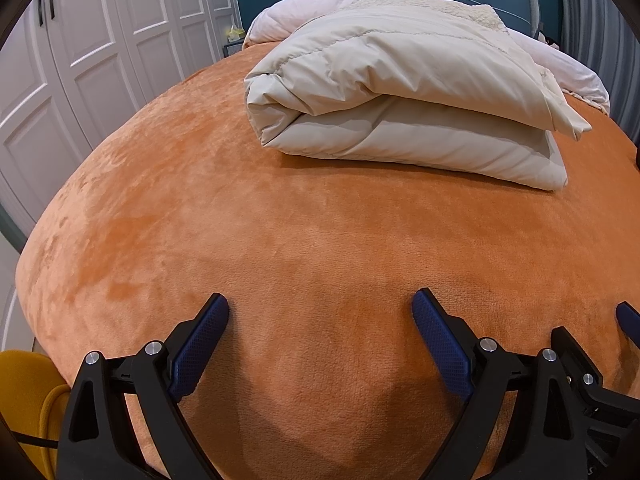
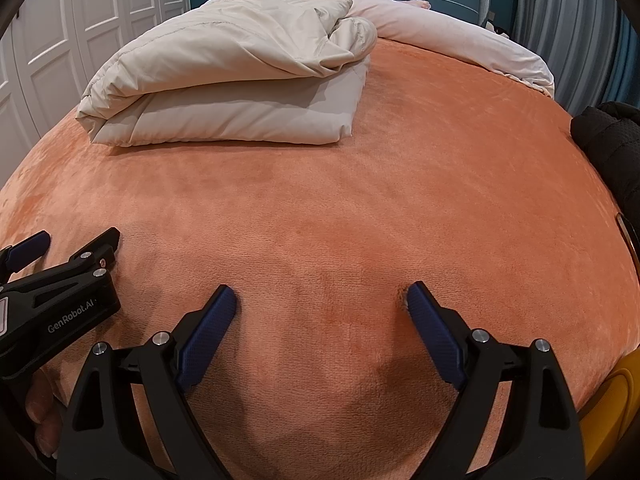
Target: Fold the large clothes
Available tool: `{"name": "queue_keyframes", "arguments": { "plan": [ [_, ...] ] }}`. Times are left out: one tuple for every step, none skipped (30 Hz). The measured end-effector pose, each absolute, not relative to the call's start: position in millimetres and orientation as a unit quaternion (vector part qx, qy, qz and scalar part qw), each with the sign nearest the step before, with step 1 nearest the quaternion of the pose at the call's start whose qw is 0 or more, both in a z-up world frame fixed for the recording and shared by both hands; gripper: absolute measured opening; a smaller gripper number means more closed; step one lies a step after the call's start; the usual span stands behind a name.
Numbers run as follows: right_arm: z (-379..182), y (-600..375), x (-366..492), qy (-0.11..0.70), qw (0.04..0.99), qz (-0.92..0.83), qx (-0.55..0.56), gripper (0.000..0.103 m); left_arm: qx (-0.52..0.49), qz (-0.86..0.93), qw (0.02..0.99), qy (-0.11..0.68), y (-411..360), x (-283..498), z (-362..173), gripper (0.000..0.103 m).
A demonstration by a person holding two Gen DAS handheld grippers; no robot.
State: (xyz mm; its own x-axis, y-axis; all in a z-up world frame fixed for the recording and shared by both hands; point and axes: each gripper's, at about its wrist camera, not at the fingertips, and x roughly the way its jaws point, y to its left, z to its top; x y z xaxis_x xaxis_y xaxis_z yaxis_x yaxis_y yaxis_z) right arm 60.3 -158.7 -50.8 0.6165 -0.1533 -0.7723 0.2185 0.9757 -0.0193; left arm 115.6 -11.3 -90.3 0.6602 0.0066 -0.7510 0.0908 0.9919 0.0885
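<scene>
A cream padded garment (image 1: 404, 96) lies folded in a thick bundle on the far half of the orange bed cover (image 1: 200, 220); the right wrist view shows it (image 2: 232, 88) at upper left. My left gripper (image 1: 320, 308) hovers open over bare orange cover near the bed's front edge, nothing between its blue pads (image 1: 204, 344). Beside it my right gripper (image 2: 320, 300) is likewise open and empty above the cover (image 2: 400, 184). The left gripper (image 2: 64, 248) also appears at the left edge of the right wrist view. Both are well short of the bundle.
A pale pink duvet (image 1: 304, 4) is heaped at the headboard end. White wardrobe doors (image 1: 100, 40) line the left side. A black padded item (image 2: 612, 148) sits at the bed's right edge. Something yellow (image 1: 28, 400) is low beside the bed. A hand (image 2: 40, 412) holds the left gripper.
</scene>
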Motion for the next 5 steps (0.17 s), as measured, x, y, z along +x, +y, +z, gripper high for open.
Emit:
{"name": "queue_keyframes", "arguments": {
  "plan": [
    [-51.2, -158.7, 60.2, 0.426, 0.898, -0.103, 0.038, 0.085, 0.059, -0.023, 0.909, 0.412, -11.2, 115.1, -90.4, 0.091],
    [-51.1, -158.7, 60.3, 0.426, 0.898, -0.103, 0.038, 0.085, 0.059, -0.024, 0.909, 0.412, -10.7, 115.5, -90.5, 0.091],
    [-50.9, -158.9, 60.4, 0.426, 0.898, -0.104, 0.038, 0.085, 0.059, -0.024, 0.909, 0.412, -10.4, 115.3, -90.6, 0.091],
    [-50.8, -159.2, 60.5, 0.426, 0.898, -0.103, 0.038, 0.085, 0.059, -0.023, 0.909, 0.412, -10.7, 115.6, -90.6, 0.091],
    [-51.2, -159.0, 60.4, 0.426, 0.898, -0.103, 0.038, 0.085, 0.059, -0.023, 0.909, 0.412, -10.4, 115.3, -90.7, 0.091]
  ]
}}
